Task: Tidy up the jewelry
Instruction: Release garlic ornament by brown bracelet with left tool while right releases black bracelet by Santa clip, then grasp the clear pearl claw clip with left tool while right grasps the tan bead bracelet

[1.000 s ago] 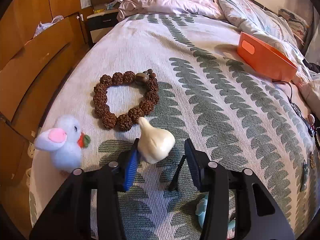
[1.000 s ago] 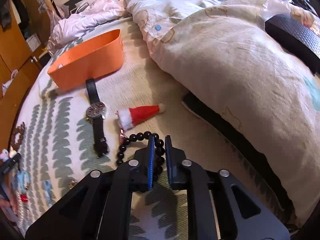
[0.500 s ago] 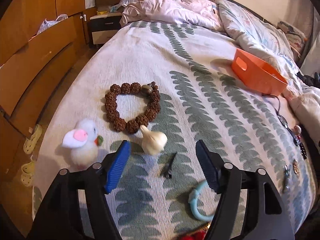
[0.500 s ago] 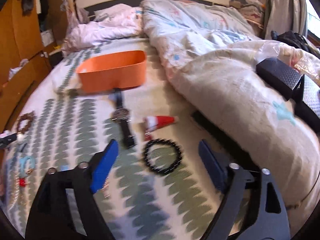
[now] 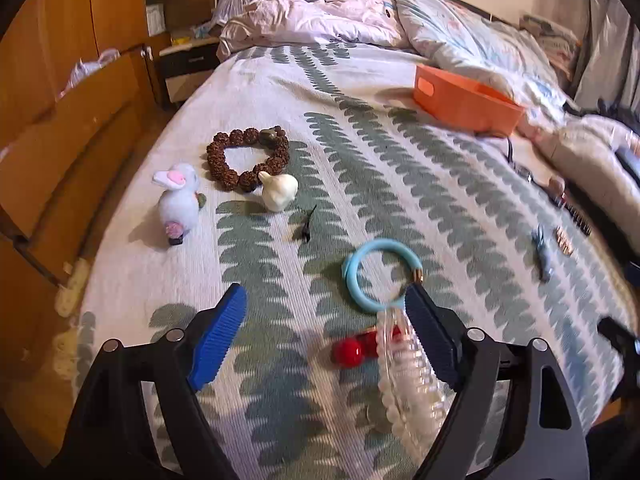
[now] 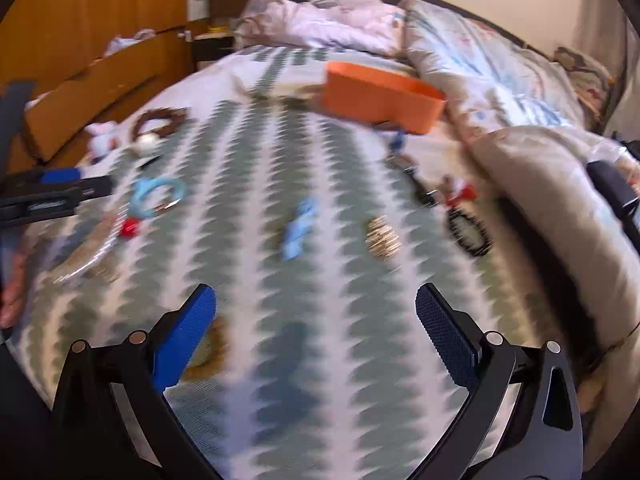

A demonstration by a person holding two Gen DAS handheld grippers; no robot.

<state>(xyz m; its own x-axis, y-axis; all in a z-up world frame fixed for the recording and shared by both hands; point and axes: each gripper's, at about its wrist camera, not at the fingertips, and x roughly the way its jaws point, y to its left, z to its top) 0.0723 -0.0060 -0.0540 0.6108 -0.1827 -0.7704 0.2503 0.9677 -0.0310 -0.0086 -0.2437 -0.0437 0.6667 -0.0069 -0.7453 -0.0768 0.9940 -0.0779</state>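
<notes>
Jewelry lies scattered over a bed [image 5: 400, 184] covered in a white spread with green leaf stripes, and the open orange plastic bin [image 5: 466, 104] near the rumpled quilts serves as the landmark. Well away from the bin toward the wardrobe side sits a brown bracelet of knobbly wooden beads [image 5: 248, 158]; touching its near edge is a cream garlic-shaped ornament [image 5: 279, 191], with a white plush rabbit with pink ears [image 5: 178, 200] beside them. A small black hair clip [image 5: 307, 226] lies just nearer than the garlic piece. Nearer still from the bin is a light blue ring bangle with a gold clasp [image 5: 378, 274], then a red bead charm [image 5: 352, 350] and a clear beaded strand [image 5: 408, 380] running under the camera.

In the right wrist view, which is blurred, a pale blue clip [image 6: 300, 228] and a gold coiled piece [image 6: 382, 238] lie in front of the bin, a black bead bracelet [image 6: 468, 232] and a small red Santa hat [image 6: 460, 192] sit toward the quilt, and a wristwatch [image 6: 412, 176] lies just below the bin.

The left gripper [image 5: 326, 330] is opening, its blue pads wide, with the clear strand passing by its right pad but not clamped. The right gripper [image 6: 316, 320] is also opening, spread very wide over bare bedspread with nothing between its pads.
</notes>
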